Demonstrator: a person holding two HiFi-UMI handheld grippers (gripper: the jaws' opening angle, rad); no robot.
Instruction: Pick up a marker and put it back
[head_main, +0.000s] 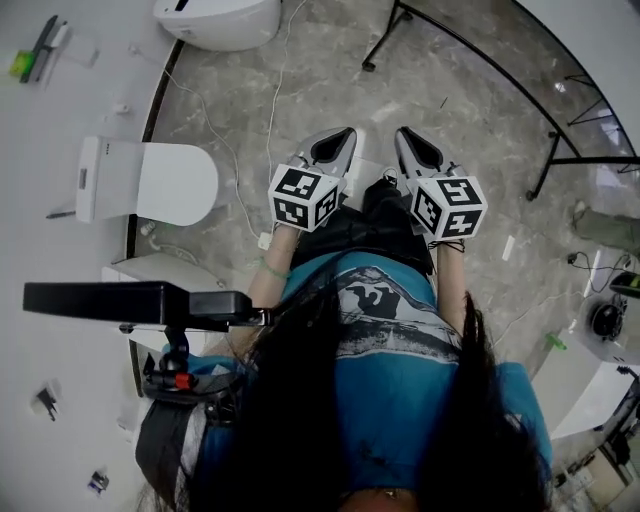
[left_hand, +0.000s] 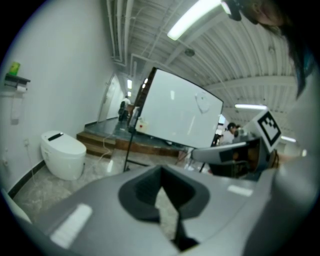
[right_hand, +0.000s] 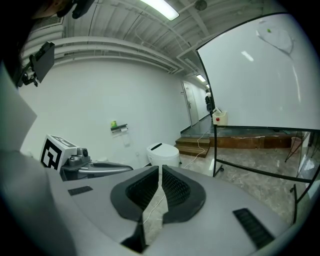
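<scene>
The person stands over the grey marbled floor (head_main: 300, 90) and holds both grippers out in front, side by side at the same height and pointing forward. The left gripper (head_main: 338, 148) has its jaws pressed together at the tips with nothing between them; only floor shows through the narrow slit behind the tips. The right gripper (head_main: 412, 150) is the same, with its ribbed pads meeting at the tips and nothing pinched.

No marker is near either gripper. On the small wall shelf (left_hand: 17, 80), well away to the person's left, a dark slender item (head_main: 42, 45) lies just beside a green item (head_main: 20, 65). It is too small to tell whether it is a marker. Its long axis runs along the shelf, parallel to the wall, and which end is its tip cannot be told.

A white toilet (head_main: 150, 182) stands against that wall below the shelf, and a second toilet (head_main: 215, 20) stands farther along. Ahead and to the right is a large whiteboard (right_hand: 265, 75) on a black tubular stand (head_main: 460, 50). A thin white cable (head_main: 235, 150) trails across the floor between the toilets and the grippers.
</scene>
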